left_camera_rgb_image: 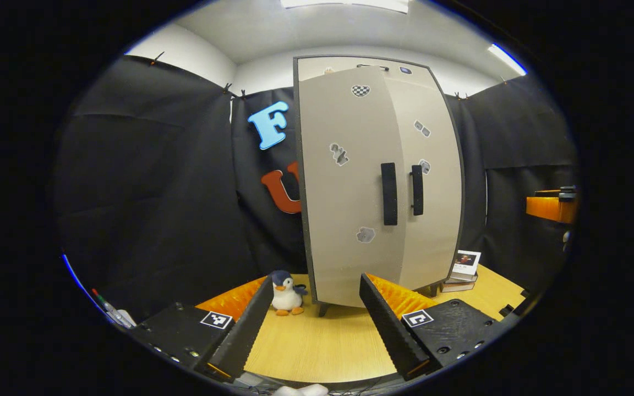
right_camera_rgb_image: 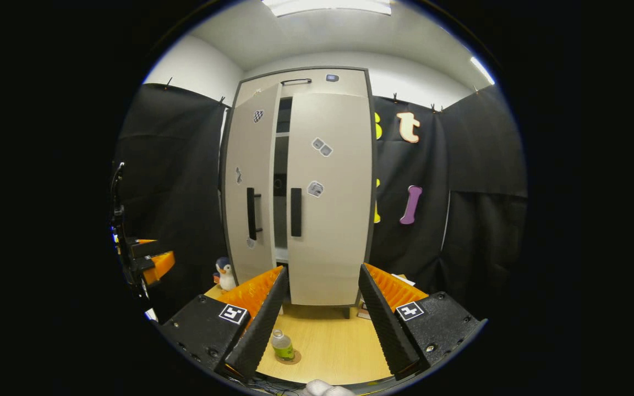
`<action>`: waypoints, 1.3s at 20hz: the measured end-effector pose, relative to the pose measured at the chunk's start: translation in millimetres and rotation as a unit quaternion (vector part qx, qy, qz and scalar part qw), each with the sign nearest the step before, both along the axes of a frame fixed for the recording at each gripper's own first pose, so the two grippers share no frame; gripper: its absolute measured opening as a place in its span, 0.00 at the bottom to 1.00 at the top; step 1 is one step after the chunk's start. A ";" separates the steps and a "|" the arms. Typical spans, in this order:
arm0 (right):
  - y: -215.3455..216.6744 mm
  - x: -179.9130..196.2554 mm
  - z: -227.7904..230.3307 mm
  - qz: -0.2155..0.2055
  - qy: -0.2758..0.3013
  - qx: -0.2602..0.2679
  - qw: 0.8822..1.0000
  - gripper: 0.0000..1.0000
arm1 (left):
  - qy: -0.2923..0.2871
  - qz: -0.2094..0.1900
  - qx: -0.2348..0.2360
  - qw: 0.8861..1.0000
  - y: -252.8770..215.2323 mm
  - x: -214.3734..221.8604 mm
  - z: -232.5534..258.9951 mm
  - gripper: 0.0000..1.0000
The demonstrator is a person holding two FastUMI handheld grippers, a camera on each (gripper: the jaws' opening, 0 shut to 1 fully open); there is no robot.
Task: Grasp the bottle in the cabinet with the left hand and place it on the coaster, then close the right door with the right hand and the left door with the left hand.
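Small clear bottle (right_camera_rgb_image: 282, 345) with green liquid stood on round brown coaster (right_camera_rgb_image: 289, 358) on worktop | right tool (right_camera_rgb_image: 321, 322) and left tool (left_camera_rgb_image: 317, 324) both spread, empty | beige left door (left_camera_rgb_image: 347, 181) seemingly ajar | risk: a glancing push might leave it unlatched.

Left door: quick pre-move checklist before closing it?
1. Bottle upright on the coaster: ok.
2. Right door shut: ok, looks flush.
3. Left door shut: not ok, ajar with a dark gap.
4. Left gripper open and empty: ok.
5. Left door handle unobstructed: ok.
6. Penguin toy out of the door's swing: cannot tell.
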State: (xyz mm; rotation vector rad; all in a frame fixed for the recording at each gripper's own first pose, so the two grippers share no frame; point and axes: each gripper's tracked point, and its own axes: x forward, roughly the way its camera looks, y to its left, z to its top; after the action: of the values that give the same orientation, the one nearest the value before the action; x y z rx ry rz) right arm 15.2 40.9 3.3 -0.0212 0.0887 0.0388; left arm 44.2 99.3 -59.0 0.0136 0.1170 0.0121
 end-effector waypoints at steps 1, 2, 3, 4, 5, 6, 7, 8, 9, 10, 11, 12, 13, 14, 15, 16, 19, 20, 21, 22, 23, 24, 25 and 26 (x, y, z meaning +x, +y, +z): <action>-1.2 0.1 -5.0 -0.004 0.002 -0.003 1.000 0.80 | 0.003 0.005 -0.001 1.000 3.3 -3.9 -3.3 0.96; -0.7 -0.3 -8.2 -0.006 0.005 -0.007 1.000 0.81 | 0.005 0.009 -0.002 1.000 5.5 -8.2 -5.4 0.96; 0.8 -0.2 -13.4 -0.007 0.009 -0.009 1.000 0.81 | 0.004 0.012 -0.003 1.000 8.1 -11.9 -5.0 0.96; 1.9 0.2 -14.9 -0.008 0.010 -0.009 1.000 0.81 | 0.002 0.017 -0.004 1.000 10.8 -14.4 -3.7 0.96; 5.2 0.6 -14.1 -0.006 0.008 -0.008 1.000 0.81 | 0.000 0.019 -0.004 1.000 12.6 -16.5 -1.9 0.96; 7.9 1.0 -12.1 -0.005 0.005 -0.005 1.000 0.82 | -0.003 0.021 -0.005 1.000 13.2 -17.7 -0.5 0.96; 9.7 2.0 -10.6 -0.004 0.003 -0.003 1.000 0.83 | -0.005 0.022 -0.005 1.000 14.0 -18.7 1.6 0.96; 10.7 1.5 -8.3 -0.006 -0.001 -0.003 1.000 0.83 | -0.008 0.022 -0.006 1.000 13.9 -20.2 3.1 0.96; 10.5 1.1 -5.4 -0.009 -0.007 -0.003 1.000 0.83 | -0.010 0.023 -0.005 1.000 14.5 -21.4 4.4 0.96; 10.1 0.8 -2.5 -0.011 -0.012 -0.002 1.000 0.83 | -0.012 0.023 -0.006 1.000 15.2 -21.6 6.3 0.96; 10.9 1.0 -1.7 -0.013 -0.016 -0.001 1.000 0.83 | -0.014 0.023 -0.007 1.000 15.5 -22.4 6.5 0.96; 11.3 0.5 -2.1 -0.014 -0.016 -0.001 1.000 0.83 | -0.015 0.021 -0.009 1.000 14.9 -23.2 7.6 0.96; 13.0 -1.3 -4.6 -0.014 -0.014 -0.002 1.000 0.83 | -0.017 0.019 -0.011 1.000 13.9 -23.4 8.0 0.96; 13.1 -1.6 -5.5 -0.016 -0.013 -0.002 1.000 0.83 | -0.016 0.016 -0.013 1.000 12.9 -22.4 7.0 0.96; 12.8 -2.4 -6.9 -0.018 -0.011 -0.003 1.000 0.83 | -0.016 0.013 -0.015 1.000 11.0 -22.0 6.8 0.96; 12.6 -3.5 -8.4 -0.020 -0.008 -0.003 1.000 0.83 | -0.015 0.009 -0.016 1.000 9.9 -21.3 6.9 0.96; 12.8 -6.1 -7.6 -0.022 -0.013 -0.001 1.000 0.83 | -0.019 0.005 -0.012 1.000 9.1 -20.1 8.8 0.96; 12.5 -7.3 -6.2 -0.022 -0.015 -0.002 1.000 0.83 | -0.017 0.007 -0.011 1.000 9.5 -20.4 8.5 0.96; 10.7 -7.3 -5.2 -0.022 -0.017 -0.003 1.000 0.83 | -0.017 0.009 -0.013 1.000 9.6 -21.8 9.2 0.96; 8.8 -7.4 -2.9 -0.023 -0.021 -0.004 1.000 0.83 | -0.018 0.009 -0.015 1.000 7.1 -23.2 10.2 0.96; 6.2 -7.1 -2.5 -0.025 -0.023 -0.004 0.999 0.83 | -0.019 0.008 -0.016 1.000 5.8 -24.0 11.5 0.96; 4.5 -7.2 -2.3 -0.026 -0.023 -0.002 0.999 0.83 | -0.020 0.008 -0.015 1.000 5.0 -24.3 12.9 0.96; 4.5 -6.1 -2.4 -0.024 -0.022 -0.001 0.999 0.83 | -0.021 0.008 -0.013 1.000 4.4 -24.8 14.3 0.96; 4.8 -5.9 -2.2 -0.023 -0.020 0.000 1.000 0.83 | -0.023 0.007 -0.011 1.000 3.0 -23.6 17.0 0.96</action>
State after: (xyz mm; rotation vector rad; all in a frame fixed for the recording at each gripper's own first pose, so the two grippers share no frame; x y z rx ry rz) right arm 9.4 45.7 1.1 -0.0198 0.0484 -0.0080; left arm 20.6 102.3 -42.0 -0.0102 0.0710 0.0253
